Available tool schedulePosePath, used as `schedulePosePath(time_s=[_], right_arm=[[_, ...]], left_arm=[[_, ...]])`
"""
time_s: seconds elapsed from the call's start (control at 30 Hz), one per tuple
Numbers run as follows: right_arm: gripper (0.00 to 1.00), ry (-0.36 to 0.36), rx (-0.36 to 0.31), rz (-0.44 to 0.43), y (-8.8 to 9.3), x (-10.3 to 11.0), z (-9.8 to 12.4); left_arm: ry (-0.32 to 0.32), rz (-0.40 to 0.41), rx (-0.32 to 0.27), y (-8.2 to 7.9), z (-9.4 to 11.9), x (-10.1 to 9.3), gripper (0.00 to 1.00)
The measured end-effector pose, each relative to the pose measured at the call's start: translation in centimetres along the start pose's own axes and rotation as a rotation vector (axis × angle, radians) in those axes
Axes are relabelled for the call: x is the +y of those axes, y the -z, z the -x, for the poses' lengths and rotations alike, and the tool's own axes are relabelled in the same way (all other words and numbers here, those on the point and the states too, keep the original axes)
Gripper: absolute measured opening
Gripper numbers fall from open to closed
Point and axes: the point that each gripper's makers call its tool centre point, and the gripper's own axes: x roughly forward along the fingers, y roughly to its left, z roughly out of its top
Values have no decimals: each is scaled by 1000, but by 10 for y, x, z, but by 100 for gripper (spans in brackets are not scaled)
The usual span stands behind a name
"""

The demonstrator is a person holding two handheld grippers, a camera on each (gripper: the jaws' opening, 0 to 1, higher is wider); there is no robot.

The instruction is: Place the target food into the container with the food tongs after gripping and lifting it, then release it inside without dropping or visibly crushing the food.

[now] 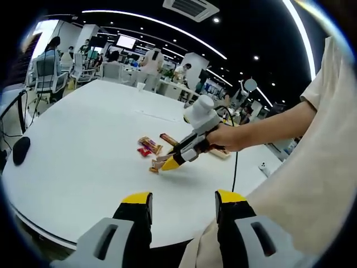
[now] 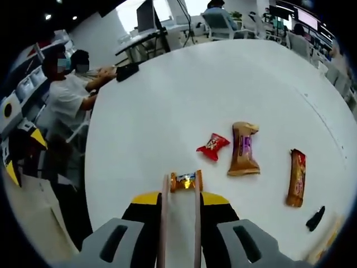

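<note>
Gripping the tongs (image 2: 179, 220), the right gripper (image 2: 179, 207) has its jaws clenched on the two wooden arms. Tong tips sit either side of a small gold-wrapped candy (image 2: 186, 180) on the table (image 2: 167, 100), straight ahead of the jaws, its long axis crosswise between the tips. Whether the tips already pinch it, cannot tell. Red candy (image 2: 212, 146), tan bar (image 2: 244, 148) and orange bar (image 2: 296, 177) lie further out, to the right. Left gripper (image 1: 184, 202) hangs well back, jaws released, holding nothing; right is far nearer. No container seen.
</note>
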Motion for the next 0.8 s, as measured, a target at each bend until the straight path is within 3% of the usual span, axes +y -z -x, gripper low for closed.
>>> schedulePosePath(time_s=[0.27,0.8], right_arm=[[27,4,-17,16,-5,0,-1],[27,35,31,41,1,-4,-10]], left_arm=[[1,2,2,1,1,2,44],[-13,16,1,3,4,7,44]])
